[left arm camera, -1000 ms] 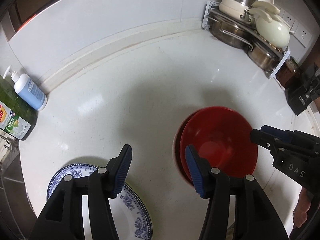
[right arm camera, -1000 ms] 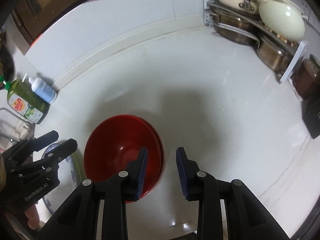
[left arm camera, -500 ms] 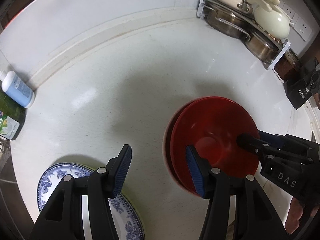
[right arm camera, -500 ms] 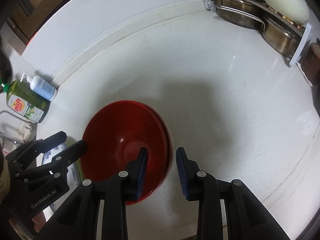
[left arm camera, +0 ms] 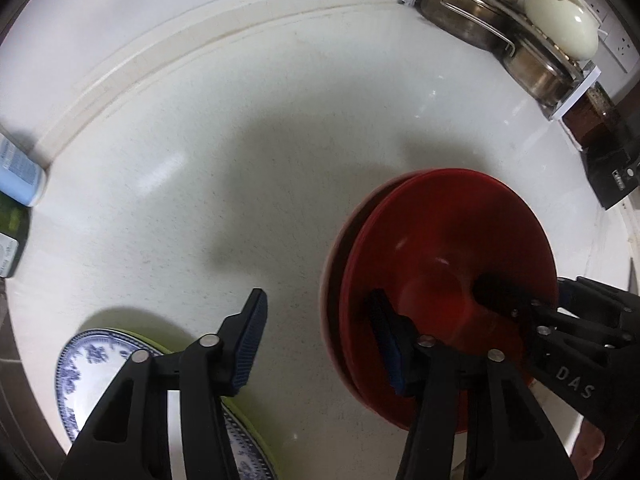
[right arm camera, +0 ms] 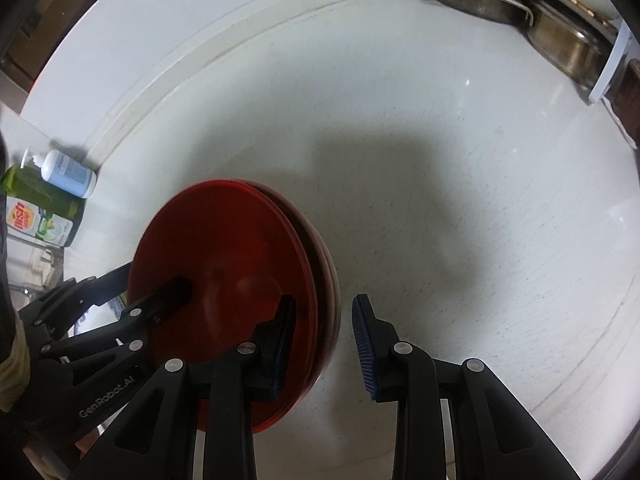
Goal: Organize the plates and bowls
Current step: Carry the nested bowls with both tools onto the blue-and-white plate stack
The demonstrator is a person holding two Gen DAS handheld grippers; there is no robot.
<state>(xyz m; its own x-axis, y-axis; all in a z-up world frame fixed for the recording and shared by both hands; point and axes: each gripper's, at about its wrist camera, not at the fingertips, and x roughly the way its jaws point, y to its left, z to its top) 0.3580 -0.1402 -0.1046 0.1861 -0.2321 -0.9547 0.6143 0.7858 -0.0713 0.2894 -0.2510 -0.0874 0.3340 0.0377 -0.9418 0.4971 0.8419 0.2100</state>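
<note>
Both grippers point steeply down over the white countertop [left arm camera: 168, 208], straddling opposite sides of a stack of red bowls [left arm camera: 448, 264] that sits on it. The left gripper [left arm camera: 320, 344] has just been closing a little, yet its jaws stand fairly wide: one blue pad hangs over the bare counter, the other is down inside the top bowl, so the near rim lies between them without either pad pressing on it. The right gripper [right arm camera: 324, 348] is set narrower, its jaws parted; one finger reaches into the bowl and the other stands outside over the counter, with the stack's edge in the gap and daylight showing beside the outer pad. From each camera the other tool shows as a black finger dipping into the red hollow from the far side. The stack looks like two or three bowls nested; I cannot tell the exact count. Beside the left gripper, a blue-and-white patterned plate [left arm camera: 92, 364] rests on a yellow-green one, apart from the bowls. A soap pump bottle [right arm camera: 66, 172] and a green dish-soap bottle [right arm camera: 40, 216] stand at the counter's edge, and steel pans [left arm camera: 472, 12] sit on a corner rack.
</note>
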